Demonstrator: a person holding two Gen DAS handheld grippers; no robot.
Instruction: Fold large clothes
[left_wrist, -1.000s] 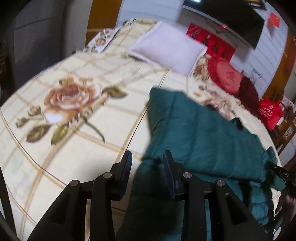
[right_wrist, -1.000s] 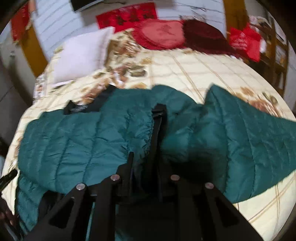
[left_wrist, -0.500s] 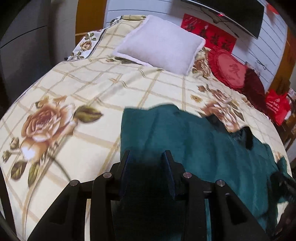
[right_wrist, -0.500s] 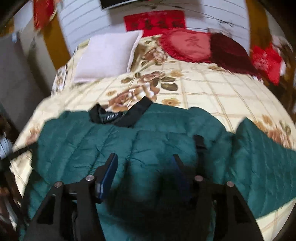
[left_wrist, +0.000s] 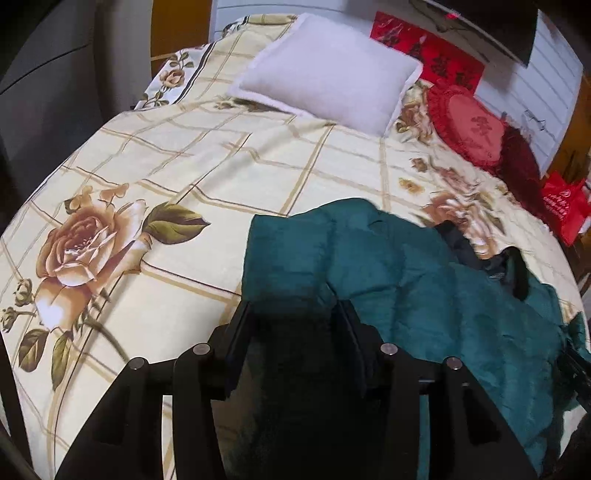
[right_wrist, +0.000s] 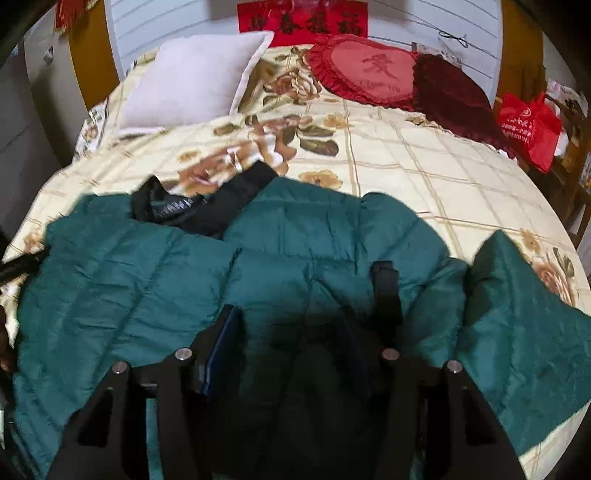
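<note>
A teal quilted jacket (left_wrist: 424, 288) (right_wrist: 129, 266) lies spread on the floral bedspread (left_wrist: 221, 166), its black collar (right_wrist: 207, 210) pointing toward the pillows. One sleeve (right_wrist: 517, 314) lies out to the right. A black strip (right_wrist: 386, 291) runs down the jacket near the right gripper. My left gripper (left_wrist: 294, 306) hovers over the jacket's left edge, its jaws opening, with dark shaded fabric between them that the pads do not visibly press. My right gripper (right_wrist: 290, 310) stands over the jacket's middle, jaws apart and closing, fabric below them.
A white pillow (left_wrist: 325, 70) (right_wrist: 192, 81), a red heart cushion (right_wrist: 369, 70) and a dark red cushion (right_wrist: 454, 96) lie at the head of the bed. A red bag (right_wrist: 528, 125) stands past the bed's right edge. Bare bedspread shows left of the jacket.
The left gripper moved from the bare bedspread onto the jacket's edge and its jaws widened. The right gripper's jaws, shut on a fold by the black strip, came apart and let it go.
</note>
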